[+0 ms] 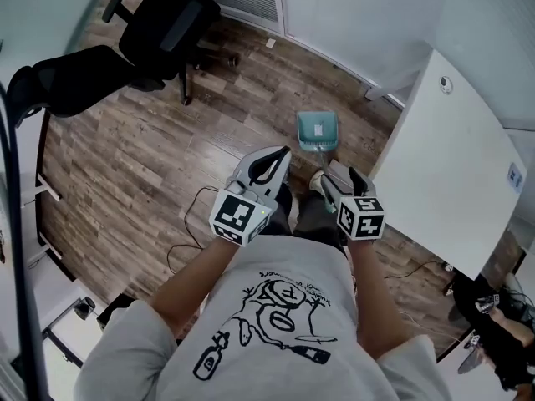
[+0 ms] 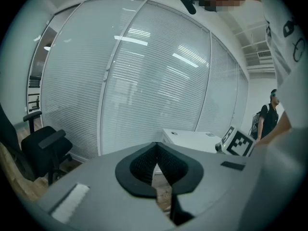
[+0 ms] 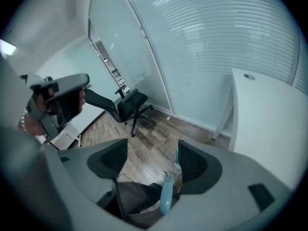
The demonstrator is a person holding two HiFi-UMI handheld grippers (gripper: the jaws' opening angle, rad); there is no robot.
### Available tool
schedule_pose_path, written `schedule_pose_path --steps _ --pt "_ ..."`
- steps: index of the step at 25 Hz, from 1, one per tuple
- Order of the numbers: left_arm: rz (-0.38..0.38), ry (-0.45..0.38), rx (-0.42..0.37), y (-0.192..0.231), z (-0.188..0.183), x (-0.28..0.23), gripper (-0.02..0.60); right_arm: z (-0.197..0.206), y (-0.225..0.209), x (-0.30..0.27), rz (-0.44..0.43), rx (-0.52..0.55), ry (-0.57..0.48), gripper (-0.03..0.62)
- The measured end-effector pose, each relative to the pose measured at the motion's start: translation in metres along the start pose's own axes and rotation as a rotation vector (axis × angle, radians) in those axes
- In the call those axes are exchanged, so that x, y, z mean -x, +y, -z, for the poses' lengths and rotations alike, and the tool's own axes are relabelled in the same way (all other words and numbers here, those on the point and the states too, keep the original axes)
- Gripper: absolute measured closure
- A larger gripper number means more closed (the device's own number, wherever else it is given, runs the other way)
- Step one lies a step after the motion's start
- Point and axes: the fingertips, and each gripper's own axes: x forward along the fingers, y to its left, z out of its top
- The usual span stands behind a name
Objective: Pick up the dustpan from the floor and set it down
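A teal dustpan [image 1: 318, 130] rests on the wooden floor just ahead of the person's feet, its handle pointing back toward them. In the right gripper view the dustpan [image 3: 166, 196] shows low between the jaws, near the right one, handle nearest. My right gripper [image 1: 341, 176] [image 3: 153, 158] hovers above the handle, open and holding nothing. My left gripper [image 1: 267, 165] [image 2: 156, 146] is held up to the left of the dustpan, shut and empty, facing the blinds.
A white table [image 1: 451, 149] stands close on the right of the dustpan. A black office chair [image 1: 167, 32] is at the far left. A thin cable [image 1: 188, 224] lies on the floor. Another person [image 2: 269, 114] stands beyond the table.
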Motion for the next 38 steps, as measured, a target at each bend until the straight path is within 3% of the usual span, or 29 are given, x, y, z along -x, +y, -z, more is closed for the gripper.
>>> schedule_pose_path --steps 6,16,17,20,22,29,38 --pt "-0.009 -0.044 0.008 -0.012 -0.036 0.007 0.586 -0.084 0.024 0.068 -0.042 0.146 -0.215 0.29" --pt "-0.008 -0.13 -0.034 -0.025 -0.105 0.022 0.586 -0.177 0.07 0.153 -0.055 0.354 -0.472 0.3" --pt "-0.008 -0.139 -0.038 -0.027 -0.112 0.023 0.586 -0.185 0.074 0.162 -0.05 0.366 -0.5 0.322" --pt "-0.006 -0.165 -0.05 -0.033 -0.132 0.027 0.586 -0.204 0.08 0.192 -0.029 0.393 -0.582 0.47" --pt "-0.003 -0.178 -0.056 -0.037 -0.143 0.031 0.586 -0.212 0.084 0.209 -0.022 0.391 -0.623 0.518" --pt "0.01 -0.214 -0.096 -0.055 -0.172 0.037 0.586 -0.226 0.082 0.246 0.003 0.395 -0.691 0.565" --pt "0.021 -0.218 -0.108 -0.059 -0.183 0.025 0.586 -0.237 0.073 0.247 0.012 0.394 -0.689 0.583"
